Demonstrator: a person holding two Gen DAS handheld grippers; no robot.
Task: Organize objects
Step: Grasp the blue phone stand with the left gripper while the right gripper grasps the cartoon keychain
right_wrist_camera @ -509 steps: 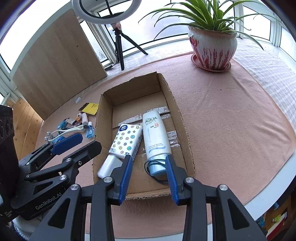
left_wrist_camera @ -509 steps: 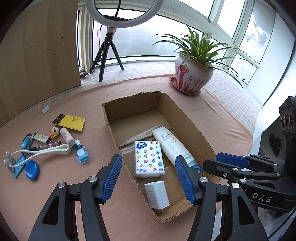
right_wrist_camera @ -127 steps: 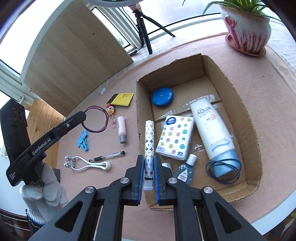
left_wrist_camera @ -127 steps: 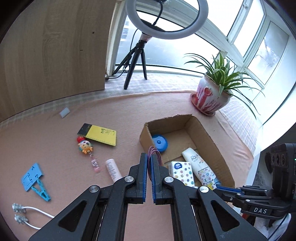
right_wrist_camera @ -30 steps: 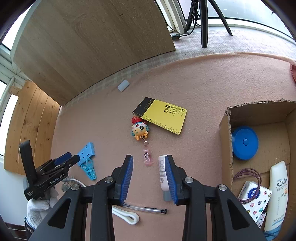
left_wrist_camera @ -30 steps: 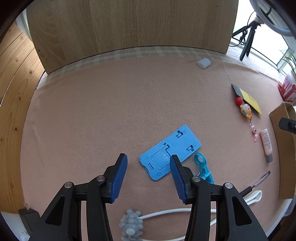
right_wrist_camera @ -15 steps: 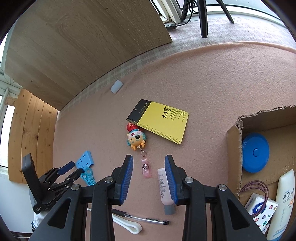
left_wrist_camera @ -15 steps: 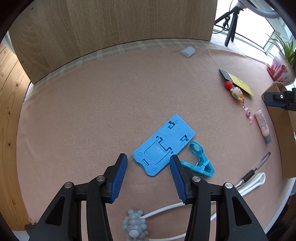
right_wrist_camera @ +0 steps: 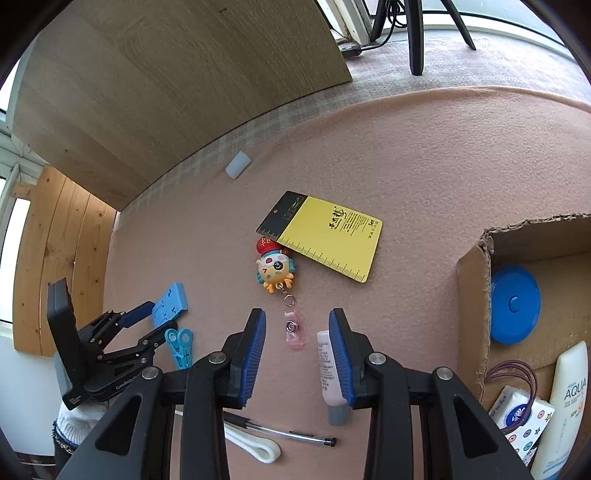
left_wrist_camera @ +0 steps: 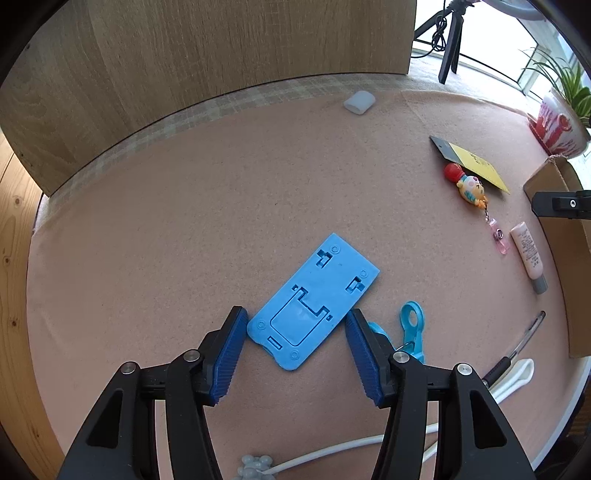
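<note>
The left gripper (left_wrist_camera: 295, 349), jaws released, has between them the near end of the blue phone stand (left_wrist_camera: 314, 304), probably light, stiff and thin, best gripped across its long edges.

Setting: table covering, backdrop and window corner

Pink felt mat (left_wrist_camera: 221, 206) spread flat over the table top; strip of pale checked cloth (left_wrist_camera: 258, 94) along its far edge, running under the foot of a large upright wooden board (left_wrist_camera: 221, 55) with oak-like grain; wall of light knotted wooden planks (right_wrist_camera: 55, 258) to the left, beyond the table edge; black tripod (left_wrist_camera: 452, 48) standing on the checked cloth to the right of the board, a black cable (left_wrist_camera: 437, 31) hanging beside its legs; potted plant (left_wrist_camera: 561, 125), white pot with red streaks and long green leaves, at the far right corner near the bright window (right_wrist_camera: 498, 14)
</note>
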